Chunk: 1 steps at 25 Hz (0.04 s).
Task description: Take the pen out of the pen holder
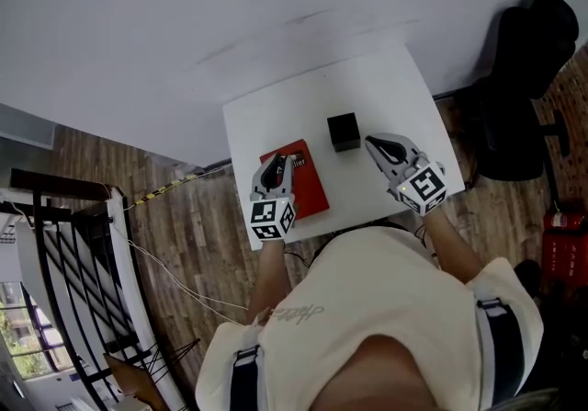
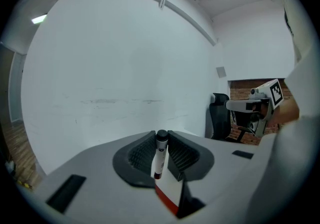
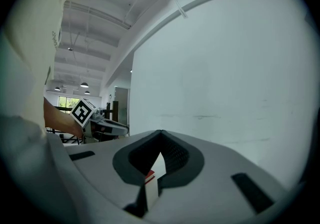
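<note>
1. The left gripper (image 2: 161, 137) is clamped on the pen (image 2: 159, 160). The pen stands upright between the jaws with its black cap on top, clear of the pen holder.
2. The pen's lower end is hard to tell from the red book's edge seen behind it.
3. In the head view the pen is too small to make out. There the left gripper hangs over the red book (image 1: 310, 188) on the white table (image 1: 377, 83).
4. The pen holder (image 1: 344, 131), a black box, stands on the table between the two grippers. Its inside is too dark to read.
5. The right gripper (image 3: 160, 133) has its jaw tips together, with nothing between them.
6. The person's body hides the table's near edge.
</note>
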### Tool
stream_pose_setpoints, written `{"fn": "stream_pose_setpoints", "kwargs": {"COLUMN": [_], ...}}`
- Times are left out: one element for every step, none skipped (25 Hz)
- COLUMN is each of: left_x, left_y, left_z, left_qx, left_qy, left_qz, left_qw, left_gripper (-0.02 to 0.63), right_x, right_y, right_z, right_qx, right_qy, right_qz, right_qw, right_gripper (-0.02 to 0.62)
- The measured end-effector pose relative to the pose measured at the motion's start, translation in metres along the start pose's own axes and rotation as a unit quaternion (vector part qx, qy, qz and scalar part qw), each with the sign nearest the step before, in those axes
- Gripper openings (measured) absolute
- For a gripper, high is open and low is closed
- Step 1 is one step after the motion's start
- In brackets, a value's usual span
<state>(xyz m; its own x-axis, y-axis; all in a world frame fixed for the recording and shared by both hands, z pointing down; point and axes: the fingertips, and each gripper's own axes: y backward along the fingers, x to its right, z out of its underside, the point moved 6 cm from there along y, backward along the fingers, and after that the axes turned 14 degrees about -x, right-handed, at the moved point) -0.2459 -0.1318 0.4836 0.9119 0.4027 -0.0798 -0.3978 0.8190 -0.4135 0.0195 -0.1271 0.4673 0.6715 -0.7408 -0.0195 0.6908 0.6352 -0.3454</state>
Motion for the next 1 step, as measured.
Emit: {"fn": "stream_pose_setpoints", "kwargs": {"left_x": [0.0007], "left_y": [-0.0006], "left_z": [0.0006], "left_qx": [-0.001], "left_qy": [0.000], "left_qz": [0.001], "left_qw": [1.0000], "left_gripper": [0.087], "right_x": [0.0006], "right_y": [0.0003], "right_z": [0.0002], "right_qx": [0.000], "right_qy": [0.000], "right_qz": [0.001], "right_qw": [1.000], "right_gripper": [0.008]}}
